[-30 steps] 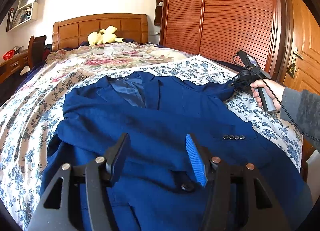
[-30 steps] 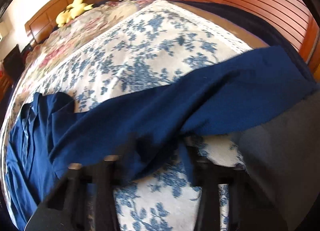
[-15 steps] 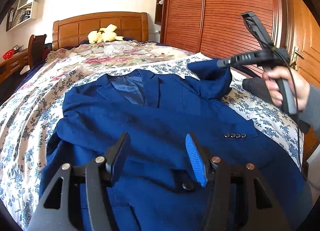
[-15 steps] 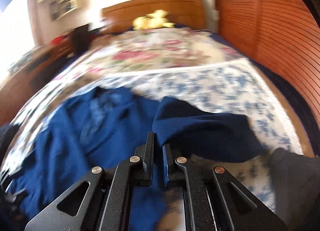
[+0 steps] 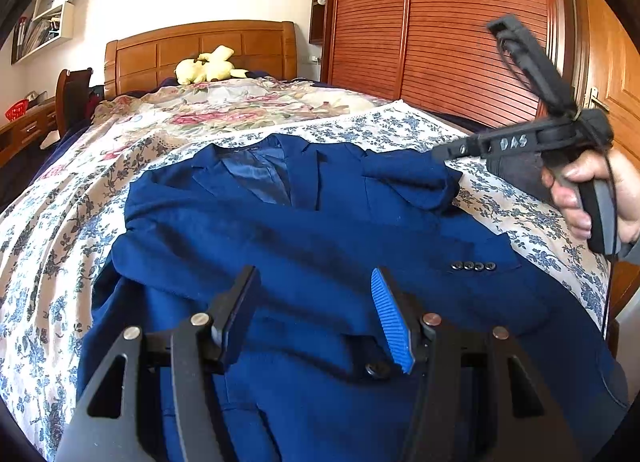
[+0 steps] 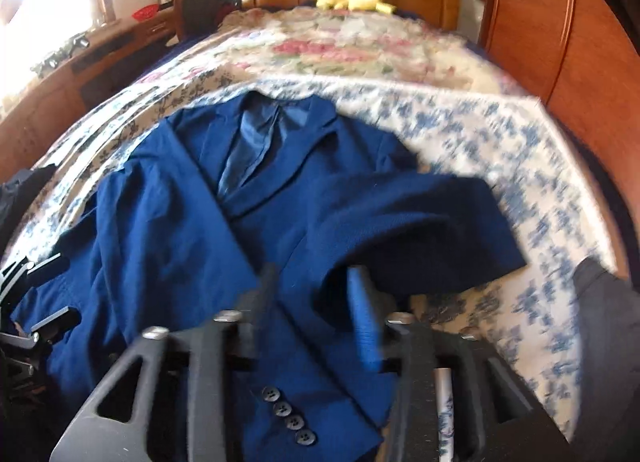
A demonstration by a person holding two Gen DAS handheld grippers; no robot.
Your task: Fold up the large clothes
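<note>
- Since the earlier frames, the right claw has carried the sleeve end from the bed's right edge over onto the chest of the dark blue woollen suit jacket, and its fingers, pinched together half a second ago, are now opening.
- Left wrist view: the left claw fills the lower centre, unmoved, its black finger and blue ribbed finger apart with nothing between them, hovering over the jacket's lower front.
- The jacket lies face up across the blue-flowered white bedspread, collar toward the top of the frame, a row of four dark cuff buttons at centre right.
- At right, a hand grips the right claw's handle; the black tool reaches left, its tip just beside the folded-over sleeve end.
- A yellow plush toy sits by the wooden headboard at upper centre.
- Right wrist view: blurred; the right claw's fingers stand apart at lower centre, above the jacket front, with no cloth pressed between them.
- The sleeve end lies just beyond them, right of centre, folded over the jacket's chest.
</note>
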